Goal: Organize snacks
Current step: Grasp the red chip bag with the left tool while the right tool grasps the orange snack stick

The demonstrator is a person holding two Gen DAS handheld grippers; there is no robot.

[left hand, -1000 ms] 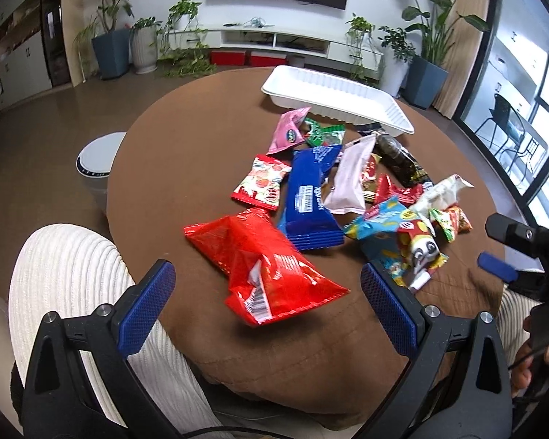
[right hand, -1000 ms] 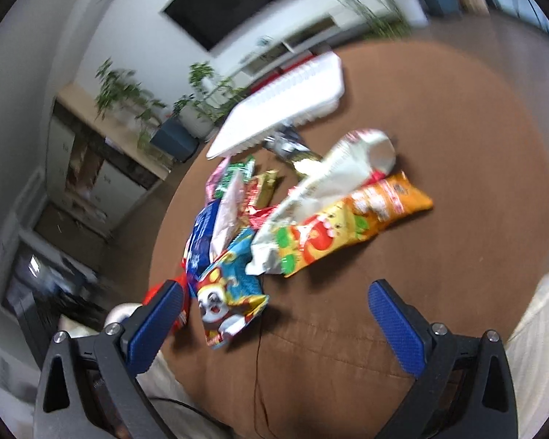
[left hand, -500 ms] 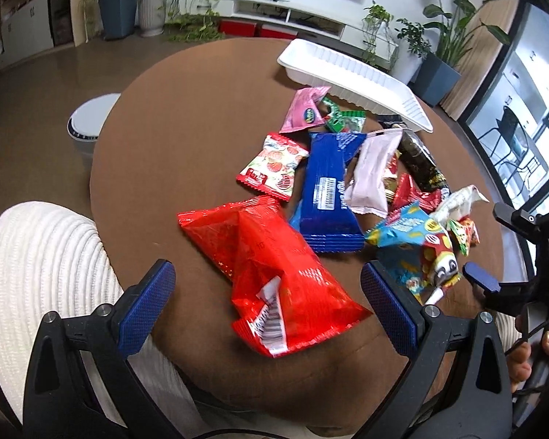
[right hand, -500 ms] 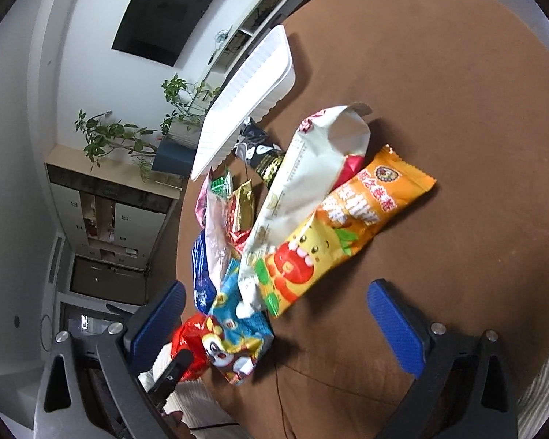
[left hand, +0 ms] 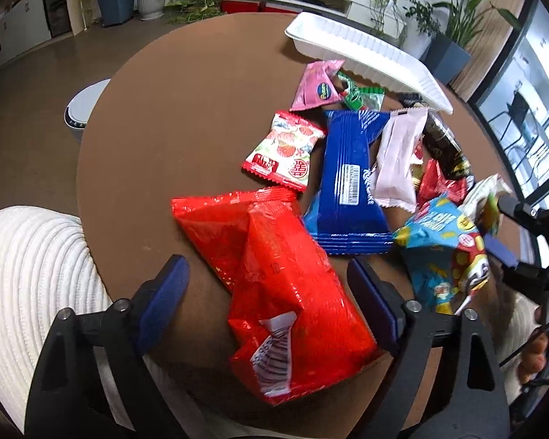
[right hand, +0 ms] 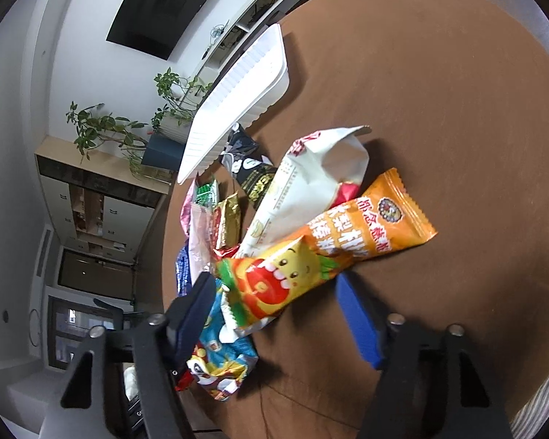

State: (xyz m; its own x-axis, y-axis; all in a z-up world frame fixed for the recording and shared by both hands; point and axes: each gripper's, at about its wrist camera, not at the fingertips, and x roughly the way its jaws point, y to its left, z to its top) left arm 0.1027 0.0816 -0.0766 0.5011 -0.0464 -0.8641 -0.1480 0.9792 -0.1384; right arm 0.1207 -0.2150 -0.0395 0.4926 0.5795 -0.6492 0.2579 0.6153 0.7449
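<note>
one ribbed white plastic tray (left hand: 366, 55) on the round brown table (left hand: 186, 109); in front of the tray, about a dozen crinkly foil snack packets (left hand: 351, 179); two blue-padded grippers (left hand: 271, 292)

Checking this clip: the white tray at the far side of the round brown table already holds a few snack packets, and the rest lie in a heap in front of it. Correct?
Not quite. The white tray holds nothing yet; the left wrist view shows its ribbed floor bare. Every snack packet, including the red bag and blue pack, lies on the brown table in front of it.
</note>
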